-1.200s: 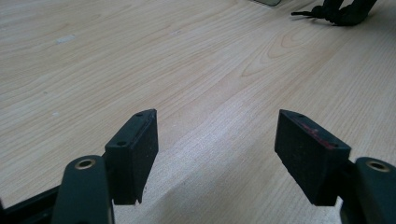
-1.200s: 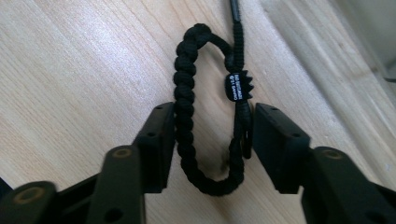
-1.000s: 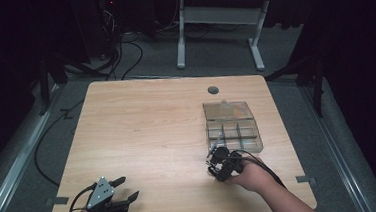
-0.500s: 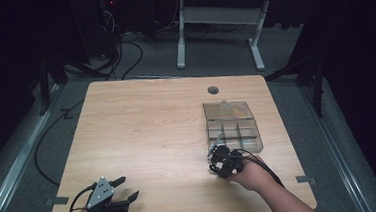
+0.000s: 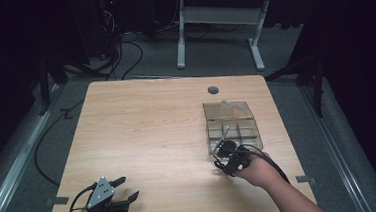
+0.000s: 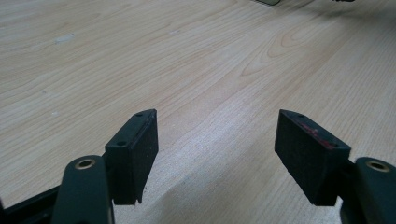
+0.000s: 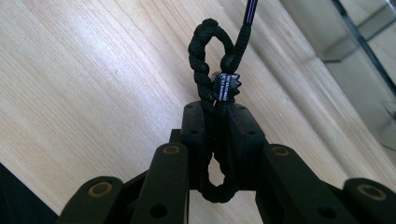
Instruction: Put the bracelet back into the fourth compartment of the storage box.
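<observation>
Now the right gripper (image 7: 215, 140) has just been closing, and its jaws stand clamped on a black braided cord (image 7: 205, 60) with a small toggle (image 7: 225, 86); judged from that, the pick is made and a lift or a carry comes next. In the high view the right gripper (image 5: 228, 156) sits lower right of centre, at the near edge of the clear compartment box (image 5: 229, 110). The cord's long axis runs up the frame in the right gripper view, loop end uppermost, tail curling below the pads. Left gripper (image 6: 215, 154), jaws wide apart over bare table (image 6: 140, 56), idle at lower left.
</observation>
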### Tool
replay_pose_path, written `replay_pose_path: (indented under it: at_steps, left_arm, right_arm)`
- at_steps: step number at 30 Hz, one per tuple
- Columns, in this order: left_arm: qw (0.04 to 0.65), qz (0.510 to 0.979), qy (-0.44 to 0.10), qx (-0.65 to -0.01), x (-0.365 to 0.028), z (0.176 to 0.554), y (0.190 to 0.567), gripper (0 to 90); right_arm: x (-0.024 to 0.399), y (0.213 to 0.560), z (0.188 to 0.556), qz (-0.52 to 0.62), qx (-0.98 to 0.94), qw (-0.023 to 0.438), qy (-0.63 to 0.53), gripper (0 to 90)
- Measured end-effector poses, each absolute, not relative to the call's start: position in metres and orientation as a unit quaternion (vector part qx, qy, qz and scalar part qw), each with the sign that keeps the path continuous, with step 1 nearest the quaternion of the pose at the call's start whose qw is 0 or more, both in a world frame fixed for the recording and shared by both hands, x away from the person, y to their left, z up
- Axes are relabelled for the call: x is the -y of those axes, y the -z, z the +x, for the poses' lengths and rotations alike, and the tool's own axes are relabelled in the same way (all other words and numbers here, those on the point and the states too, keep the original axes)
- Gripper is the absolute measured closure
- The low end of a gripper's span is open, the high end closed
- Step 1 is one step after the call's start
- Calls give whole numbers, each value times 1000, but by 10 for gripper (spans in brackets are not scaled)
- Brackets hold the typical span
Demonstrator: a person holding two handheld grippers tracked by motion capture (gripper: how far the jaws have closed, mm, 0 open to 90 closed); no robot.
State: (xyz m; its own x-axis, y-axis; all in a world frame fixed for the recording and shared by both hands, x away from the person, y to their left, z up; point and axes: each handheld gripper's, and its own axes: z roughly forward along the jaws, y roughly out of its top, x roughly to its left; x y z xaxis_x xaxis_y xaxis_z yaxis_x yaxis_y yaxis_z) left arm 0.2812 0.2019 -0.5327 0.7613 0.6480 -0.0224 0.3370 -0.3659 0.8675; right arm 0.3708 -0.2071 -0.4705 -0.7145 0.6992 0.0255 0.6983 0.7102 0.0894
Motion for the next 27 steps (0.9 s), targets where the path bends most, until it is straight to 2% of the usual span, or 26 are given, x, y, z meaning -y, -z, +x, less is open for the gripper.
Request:
replay_pose_path:
  at_steps: [27]
  left_arm:
    - [476, 808, -163, -307, -202, 281, 533, 307]
  right_arm:
    - [225, 433, 382, 397, -915, -1, -67, 781]
